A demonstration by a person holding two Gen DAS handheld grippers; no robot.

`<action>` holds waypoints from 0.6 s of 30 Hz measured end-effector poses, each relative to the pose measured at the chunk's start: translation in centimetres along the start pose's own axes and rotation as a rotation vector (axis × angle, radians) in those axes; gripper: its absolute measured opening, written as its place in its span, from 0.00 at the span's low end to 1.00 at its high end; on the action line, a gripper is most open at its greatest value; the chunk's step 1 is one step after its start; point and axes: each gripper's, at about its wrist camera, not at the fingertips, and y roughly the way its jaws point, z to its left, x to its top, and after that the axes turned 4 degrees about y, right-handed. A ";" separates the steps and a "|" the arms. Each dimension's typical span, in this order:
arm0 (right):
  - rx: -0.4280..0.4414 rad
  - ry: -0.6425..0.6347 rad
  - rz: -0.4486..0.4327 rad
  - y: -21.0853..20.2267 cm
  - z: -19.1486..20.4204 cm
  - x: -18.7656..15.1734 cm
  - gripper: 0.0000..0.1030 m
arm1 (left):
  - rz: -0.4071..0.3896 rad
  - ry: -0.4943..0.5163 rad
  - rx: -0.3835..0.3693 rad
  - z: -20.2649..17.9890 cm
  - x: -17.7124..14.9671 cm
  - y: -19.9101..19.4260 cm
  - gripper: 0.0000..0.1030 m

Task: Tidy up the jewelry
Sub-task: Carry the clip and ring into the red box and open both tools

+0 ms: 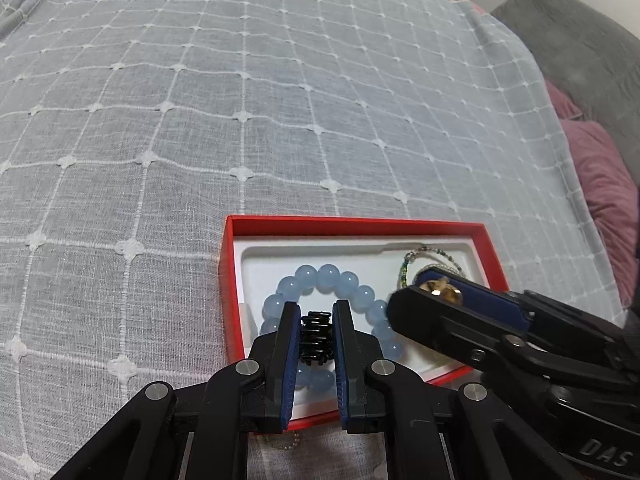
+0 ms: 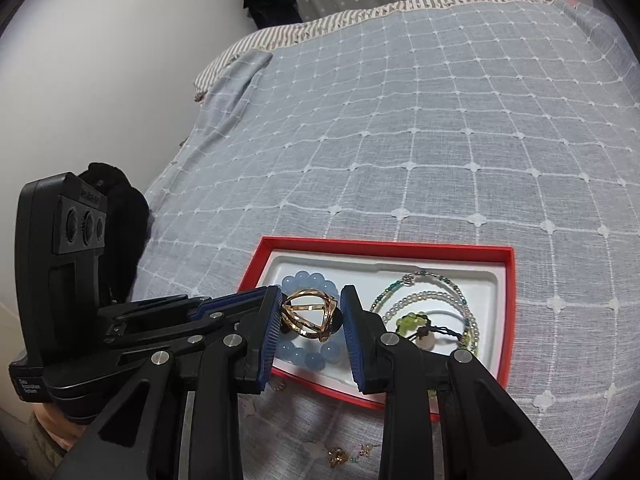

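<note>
1. Jewelry sits in a red box [image 2: 507,312] with a white inner tray, resting on a bed covered in a pale blue blanket [image 1: 280,100] with a white grid pattern
2. Inside the tray lie a blue bead bracelet [image 1: 328,276] on the left and thin beaded strands [image 2: 436,292] with a green charm [image 2: 412,320] on the right
3. Left gripper [image 1: 316,336] hangs over the blue bracelet, its jaws clamped on a black coiled hair tie [image 1: 315,334]
4. Right gripper [image 2: 310,320] hangs over the same box, just beside the left one, its jaws clamped on a gold openwork piece [image 2: 310,316]
5. A few small gold trinkets [image 2: 338,457] lie on the blanket in front of the box, near its front edge
6. Pink and grey pillows [image 1: 608,184] rest at the bed's right side
</note>
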 end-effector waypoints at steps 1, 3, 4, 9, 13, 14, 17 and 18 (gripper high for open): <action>0.007 0.005 0.002 0.1 0.0 0.0 0.31 | 0.000 -0.005 -0.003 0.1 0.0 -0.1 0.10; 0.034 0.032 0.001 0.2 -0.3 0.1 0.31 | -0.003 -0.013 -0.013 0.2 0.1 -0.4 0.11; 0.050 0.050 -0.002 0.2 -0.5 0.1 0.32 | -0.007 -0.021 -0.021 0.4 0.1 -0.5 0.12; 0.057 0.074 -0.007 0.1 -0.5 0.2 0.33 | -0.024 -0.046 -0.035 0.8 0.2 -1.0 0.20; 0.045 0.073 -0.023 -0.9 -0.6 0.2 0.33 | -0.036 -0.040 -0.034 0.6 0.0 -1.6 0.20; 0.042 0.071 -0.031 -1.2 -0.6 0.3 0.33 | -0.040 -0.041 -0.034 0.6 -0.1 -1.7 0.20; 0.019 0.063 -0.044 -1.7 -0.5 0.2 0.33 | -0.054 -0.042 -0.038 0.7 -0.2 -2.3 0.20; 0.018 0.063 -0.043 -1.8 -0.5 0.2 0.33 | -0.058 -0.041 -0.037 0.7 -0.3 -2.5 0.20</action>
